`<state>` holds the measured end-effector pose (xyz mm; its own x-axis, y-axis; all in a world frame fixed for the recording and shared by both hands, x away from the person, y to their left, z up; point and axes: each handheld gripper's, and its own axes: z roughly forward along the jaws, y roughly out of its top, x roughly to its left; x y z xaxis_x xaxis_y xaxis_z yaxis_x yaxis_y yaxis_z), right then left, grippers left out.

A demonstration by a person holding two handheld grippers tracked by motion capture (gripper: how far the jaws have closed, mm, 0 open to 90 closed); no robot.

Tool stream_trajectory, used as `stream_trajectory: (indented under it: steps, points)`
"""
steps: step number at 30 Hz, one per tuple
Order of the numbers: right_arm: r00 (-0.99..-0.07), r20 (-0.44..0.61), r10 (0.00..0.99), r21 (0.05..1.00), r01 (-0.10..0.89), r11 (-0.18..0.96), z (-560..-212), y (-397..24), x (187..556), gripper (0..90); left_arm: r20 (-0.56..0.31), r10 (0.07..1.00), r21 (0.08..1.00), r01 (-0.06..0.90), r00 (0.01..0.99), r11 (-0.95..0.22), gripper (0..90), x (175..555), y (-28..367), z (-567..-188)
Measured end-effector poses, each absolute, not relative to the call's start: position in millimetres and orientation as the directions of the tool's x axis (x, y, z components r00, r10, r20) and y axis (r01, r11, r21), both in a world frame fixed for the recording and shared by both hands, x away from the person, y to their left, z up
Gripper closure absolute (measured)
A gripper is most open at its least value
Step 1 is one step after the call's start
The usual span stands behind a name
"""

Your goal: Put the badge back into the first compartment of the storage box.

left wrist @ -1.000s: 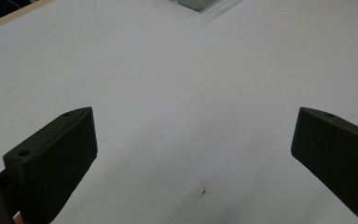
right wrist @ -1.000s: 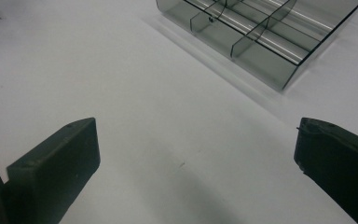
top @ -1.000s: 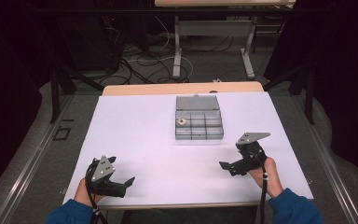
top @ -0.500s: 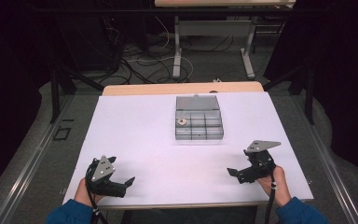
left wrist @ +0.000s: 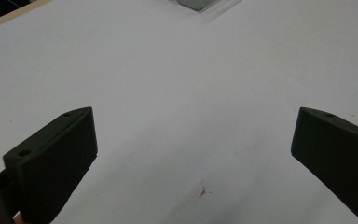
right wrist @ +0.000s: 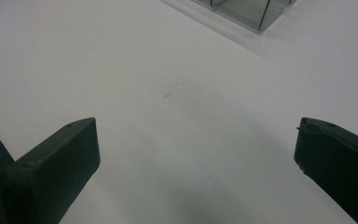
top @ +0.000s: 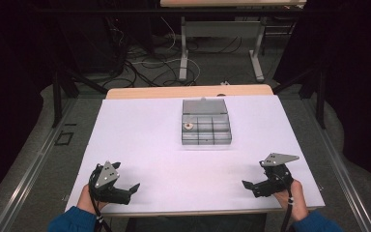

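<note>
You are working in a lab or recording studio, not a home. Your table (top: pixel 140 140) is covered with a plain white sheet and stands alone on a grey floor (top: pixel 34 159), walled in by black curtains (top: pixel 357 72). Behind it, loose cables (top: pixel 140 63) sprawl around the metal legs of a second desk (top: pixel 222 29). A metal rail (top: pixel 24 179) runs along the floor at your left.

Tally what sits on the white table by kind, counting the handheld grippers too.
Grippers: 2, the left gripper and the right gripper
Clear compartment box: 1
Small round part in the box: 1
Total: 4
</note>
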<state>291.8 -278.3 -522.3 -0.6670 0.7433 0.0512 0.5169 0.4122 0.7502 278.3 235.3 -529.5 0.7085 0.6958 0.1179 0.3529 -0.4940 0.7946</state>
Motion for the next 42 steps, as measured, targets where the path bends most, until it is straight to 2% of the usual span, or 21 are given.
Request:
stream_trajectory:
  steps: [13,42]
  points:
    - [-0.652,0.052,0.756,0.744,0.530,0.407,-531.9,-288.9,279.3,0.0,0.116,0.695,0.794,0.354,0.710,-0.494,0.5,278.3,235.4,-529.6]
    - [-0.639,0.019,0.769,0.775,0.495,0.392,-542.4,-301.3,266.6,0.0,0.101,0.687,0.780,0.371,0.720,-0.504,0.5,279.9,233.9,-532.2]
